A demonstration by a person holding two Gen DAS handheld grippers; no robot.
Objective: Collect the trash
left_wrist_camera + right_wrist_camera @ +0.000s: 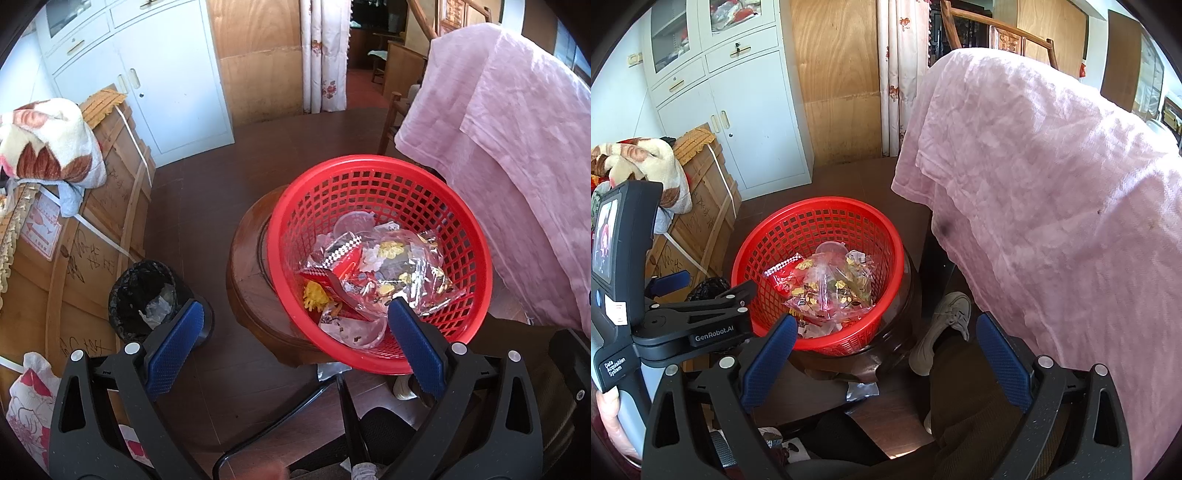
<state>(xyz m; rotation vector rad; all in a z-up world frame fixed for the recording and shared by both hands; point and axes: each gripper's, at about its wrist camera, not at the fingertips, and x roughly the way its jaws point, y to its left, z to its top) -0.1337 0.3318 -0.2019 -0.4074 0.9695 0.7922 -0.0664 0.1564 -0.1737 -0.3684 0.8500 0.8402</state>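
A red plastic basket (pixel 469 229) sits on a round wooden stool (pixel 251 280). It holds trash: clear wrappers (pixel 402 269), a red packet (pixel 343 266) and clear plastic cups. The basket also shows in the right wrist view (pixel 775 236) with the wrappers (pixel 831 291) inside. My left gripper (pixel 295 317) is open and empty above the stool's near side, its right finger over the basket's near rim. My right gripper (pixel 886 336) is open and empty, to the right of the basket. The left gripper's body shows at the left in the right wrist view (pixel 701 314).
A black-lined bin (pixel 144 295) stands on the floor left of the stool. A wooden crate (pixel 92 229) with a blanket on top is at the left. A pink cloth (pixel 1052 184) drapes over a chair at the right. A person's shoe (pixel 942 332) rests beside the stool. A foil scrap (pixel 862 391) lies on the floor.
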